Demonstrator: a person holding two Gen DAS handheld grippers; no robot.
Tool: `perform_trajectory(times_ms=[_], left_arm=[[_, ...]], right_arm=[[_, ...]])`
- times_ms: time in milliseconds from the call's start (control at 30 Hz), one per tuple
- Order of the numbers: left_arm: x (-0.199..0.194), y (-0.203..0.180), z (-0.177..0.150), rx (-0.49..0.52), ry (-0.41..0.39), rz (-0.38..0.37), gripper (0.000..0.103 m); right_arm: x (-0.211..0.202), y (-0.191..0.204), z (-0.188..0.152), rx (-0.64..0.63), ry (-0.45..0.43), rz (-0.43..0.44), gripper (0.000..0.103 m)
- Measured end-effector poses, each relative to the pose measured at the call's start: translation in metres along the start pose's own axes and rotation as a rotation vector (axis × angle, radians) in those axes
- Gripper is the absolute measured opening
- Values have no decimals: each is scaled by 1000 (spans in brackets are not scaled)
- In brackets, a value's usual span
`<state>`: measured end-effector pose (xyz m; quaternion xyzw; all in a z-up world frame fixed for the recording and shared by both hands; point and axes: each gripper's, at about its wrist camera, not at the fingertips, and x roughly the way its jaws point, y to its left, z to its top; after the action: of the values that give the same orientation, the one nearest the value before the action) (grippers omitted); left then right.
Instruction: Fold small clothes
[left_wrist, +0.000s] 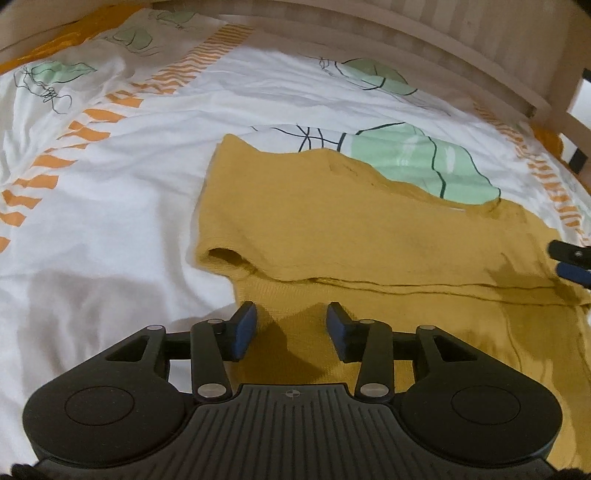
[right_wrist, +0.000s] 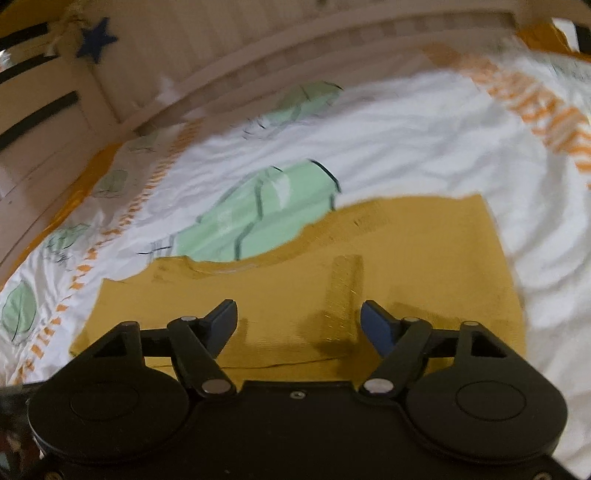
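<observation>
The mustard top (left_wrist: 369, 236) lies mid-frame on the bed (left_wrist: 110, 206), looks folded over once already with more folds left, and both the left tongs (left_wrist: 291, 328) and right tongs (right_wrist: 299, 325) hover spread apart, gripping nothing.

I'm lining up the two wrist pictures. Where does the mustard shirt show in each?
Left wrist: the shirt fills centre to lower right, running under the open left gripper.
Right wrist: the shirt spans the lower middle, ahead of the open right gripper.
Shared landmark: the green leaf print just beyond the shirt's far edge.
</observation>
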<state>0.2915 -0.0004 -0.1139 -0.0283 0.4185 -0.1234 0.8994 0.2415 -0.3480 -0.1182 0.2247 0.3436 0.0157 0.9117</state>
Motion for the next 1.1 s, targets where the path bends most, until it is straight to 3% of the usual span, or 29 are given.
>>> perform_trajectory(times_ms=[100, 133, 200, 233, 267, 333, 533, 667, 733, 867, 1033, 1100], left_arm=[[2, 4, 0, -18, 2, -12, 43], [3, 4, 0, -26, 3, -16, 43], [4, 4, 0, -32, 3, -16, 44], [4, 3, 0, -29, 3, -14, 45], [4, 2, 0, -27, 2, -11, 46], [4, 1, 0, -22, 0, -9, 47], [4, 0, -1, -19, -1, -10, 47], [4, 0, -1, -10, -2, -9, 47], [4, 1, -1, -12, -2, -11, 47], [5, -1, -1, -5, -3, -5, 48], [5, -2, -2, -3, -2, -6, 48], [5, -1, -1, -3, -2, -8, 48]], right_arm=[[5, -6, -3, 14, 6, 17, 75], [6, -5, -3, 5, 4, 25, 70], [9, -2, -2, 2, 7, 47, 51], [11, -2, -1, 8, 12, 57, 33], [13, -1, -1, 14, 21, 64, 24], [15, 1, -1, 9, 21, 79, 18], [-28, 23, 24, -74, -111, 147, 17], [-48, 6, 39, -94, -166, 28, 17], [-44, -14, 39, -62, -145, -38, 17], [-28, -43, 33, 9, -79, -77, 21], [-17, -41, 22, -38, -29, -172, 29], [-18, -37, 20, -71, -23, -220, 37]])
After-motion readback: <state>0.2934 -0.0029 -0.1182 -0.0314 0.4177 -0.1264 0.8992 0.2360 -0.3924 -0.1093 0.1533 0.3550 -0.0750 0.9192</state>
